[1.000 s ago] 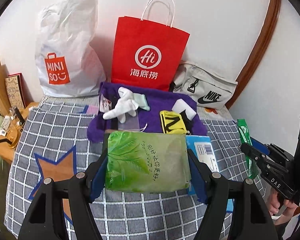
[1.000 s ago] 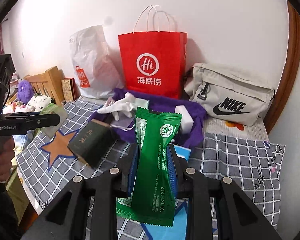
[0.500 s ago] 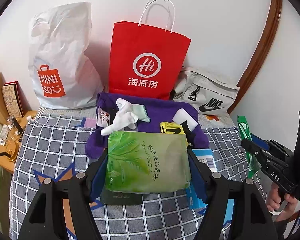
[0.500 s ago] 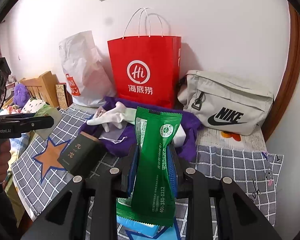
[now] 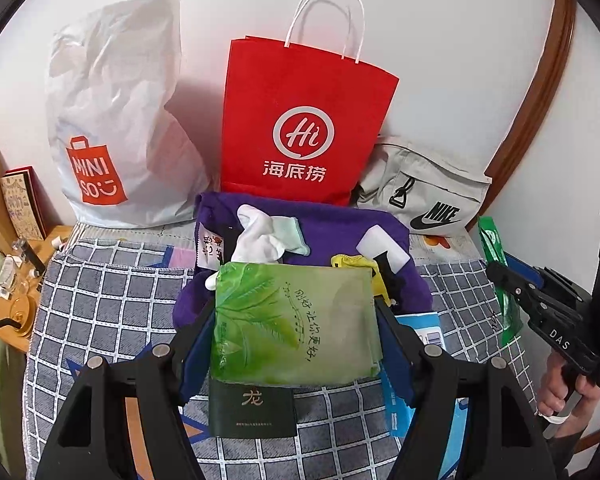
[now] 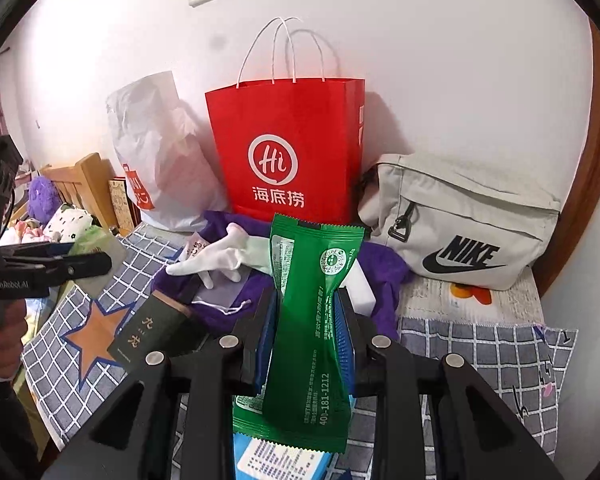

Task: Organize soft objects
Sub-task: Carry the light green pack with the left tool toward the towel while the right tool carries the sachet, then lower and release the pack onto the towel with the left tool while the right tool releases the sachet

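Pouches lie on checked cloth point(image 5: 112, 304); white wall point(image 5: 440, 40) behind.

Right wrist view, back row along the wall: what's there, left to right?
White Miniso plastic bag → red Haidilao paper bag → beige Nike bag.

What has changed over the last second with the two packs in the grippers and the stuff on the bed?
Both grippers drew back from the wall, each still clamped on its pack: the left gripper on the light green pack, the right gripper on the dark green packet. A dark green box came into the left view. The bags and bed items stayed put.
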A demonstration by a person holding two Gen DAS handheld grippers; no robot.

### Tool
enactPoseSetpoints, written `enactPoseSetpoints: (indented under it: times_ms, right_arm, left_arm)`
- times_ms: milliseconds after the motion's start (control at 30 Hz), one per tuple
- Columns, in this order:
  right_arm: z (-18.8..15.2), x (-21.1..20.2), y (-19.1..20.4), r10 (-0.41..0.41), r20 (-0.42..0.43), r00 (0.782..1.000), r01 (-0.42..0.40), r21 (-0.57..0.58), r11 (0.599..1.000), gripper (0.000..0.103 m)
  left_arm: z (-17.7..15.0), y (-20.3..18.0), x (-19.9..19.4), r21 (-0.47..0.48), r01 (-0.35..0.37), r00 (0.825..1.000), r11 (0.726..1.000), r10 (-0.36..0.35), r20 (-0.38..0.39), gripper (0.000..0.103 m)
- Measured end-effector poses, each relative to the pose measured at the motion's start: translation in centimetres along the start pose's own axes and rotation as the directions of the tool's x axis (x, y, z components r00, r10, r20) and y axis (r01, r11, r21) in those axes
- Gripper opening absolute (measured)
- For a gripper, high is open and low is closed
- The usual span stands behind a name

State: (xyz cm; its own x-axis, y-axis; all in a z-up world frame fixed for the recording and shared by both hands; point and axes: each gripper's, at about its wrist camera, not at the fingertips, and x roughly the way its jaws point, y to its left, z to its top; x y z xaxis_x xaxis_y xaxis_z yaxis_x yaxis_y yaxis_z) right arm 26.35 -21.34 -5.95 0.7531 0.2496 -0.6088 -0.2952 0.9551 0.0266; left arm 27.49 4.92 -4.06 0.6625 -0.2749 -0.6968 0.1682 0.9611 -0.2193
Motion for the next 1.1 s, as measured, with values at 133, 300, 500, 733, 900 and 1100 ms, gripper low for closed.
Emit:
enactPoseSetpoints:
  times_ms: [133,300,500,733,900,1100]
  right_arm:
    - [0.3,1.2,0.1,0.028,-0.005,1.0,-0.028,0.024,0.999,0.029]
    - [0.6,3.4,0.6,0.045,-0.026,0.999,-0.044,0.019,0.999,0.028]
    - [1.5,5.3,0.9,0.051,-0.042,0.998,-0.051,-0.003,0.999,0.028]
    - [2.3,7.2,0.3,0.074,-0.039,0.996,-0.074,0.012,0.997,0.029]
    - [3.2,8.4,-0.9,0.071,-0.03,0.997,-0.07,0.036,0.997,0.029]
    - [2.4,10.7,-2.1,0.072,-0.07,0.995,-0.068,0.058,0.996,0.029]
  left_arm:
    - [0.5,0.1,0.7,0.002,0.002,1.0,1.0,-0.002,0.0,0.071]
    - [1.4,0.4,2.2,0.004,-0.001,1.0,1.0,0.001,-0.009,0.071]
    - [2.3,1.0,3.6,-0.009,-0.006,1.0,1.0,0.006,-0.014,0.071]
    - [3.2,1.4,5.6,-0.018,-0.022,0.999,1.0,0.021,-0.045,0.071]
    - [3.9,1.4,7.0,-0.008,-0.036,0.998,0.999,0.035,-0.055,0.071]
    - [4.0,0.9,9.7,0.023,-0.06,0.994,0.998,0.062,-0.088,0.071]
